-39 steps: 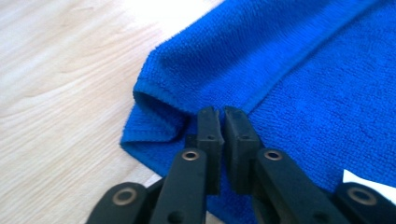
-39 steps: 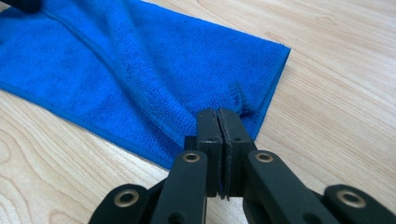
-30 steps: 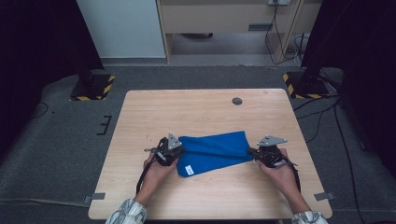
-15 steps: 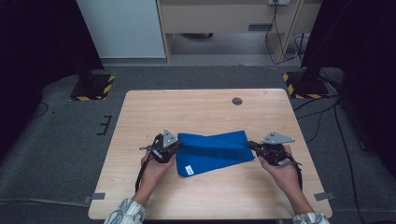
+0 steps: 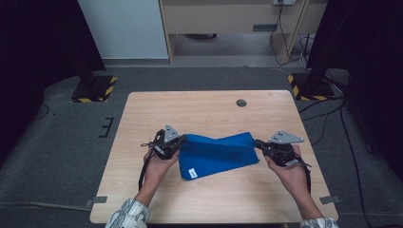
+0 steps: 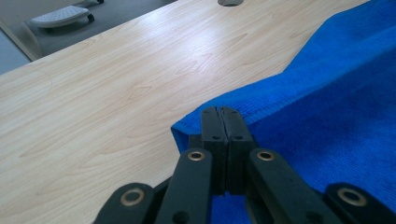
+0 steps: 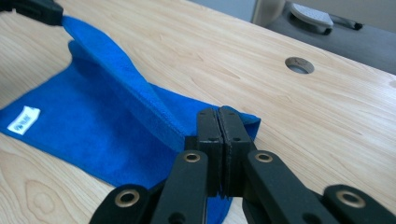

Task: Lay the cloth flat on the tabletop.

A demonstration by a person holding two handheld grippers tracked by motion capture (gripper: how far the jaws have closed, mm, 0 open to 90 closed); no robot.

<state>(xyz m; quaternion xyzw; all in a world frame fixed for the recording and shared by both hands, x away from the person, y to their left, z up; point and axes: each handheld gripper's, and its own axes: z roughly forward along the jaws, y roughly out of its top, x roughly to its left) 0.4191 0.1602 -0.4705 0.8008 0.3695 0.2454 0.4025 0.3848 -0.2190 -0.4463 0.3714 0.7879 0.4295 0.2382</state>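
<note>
A blue cloth (image 5: 216, 156) with a small white label (image 5: 192, 173) lies across the middle of the wooden table (image 5: 209, 111). My left gripper (image 5: 179, 141) is shut on the cloth's left corner (image 6: 196, 122), lifted a little off the wood. My right gripper (image 5: 259, 142) is shut on the right corner (image 7: 247, 122), also raised. Between them the far edge of the cloth (image 7: 121, 74) hangs up as a ridge while the near part with the white label (image 7: 23, 120) still rests on the table. The left gripper (image 7: 32, 10) appears at the top left of the right gripper view.
A round cable hole (image 5: 241, 102) sits in the table toward the far right. Bare wood surrounds the cloth on all sides. Black stands with yellow-striped bases (image 5: 92, 88) stand on the floor beyond the far corners.
Both grippers have risen with the cloth's corners in them. The cloth's far edge has come up off the table into a ridge; the near part stays down.
</note>
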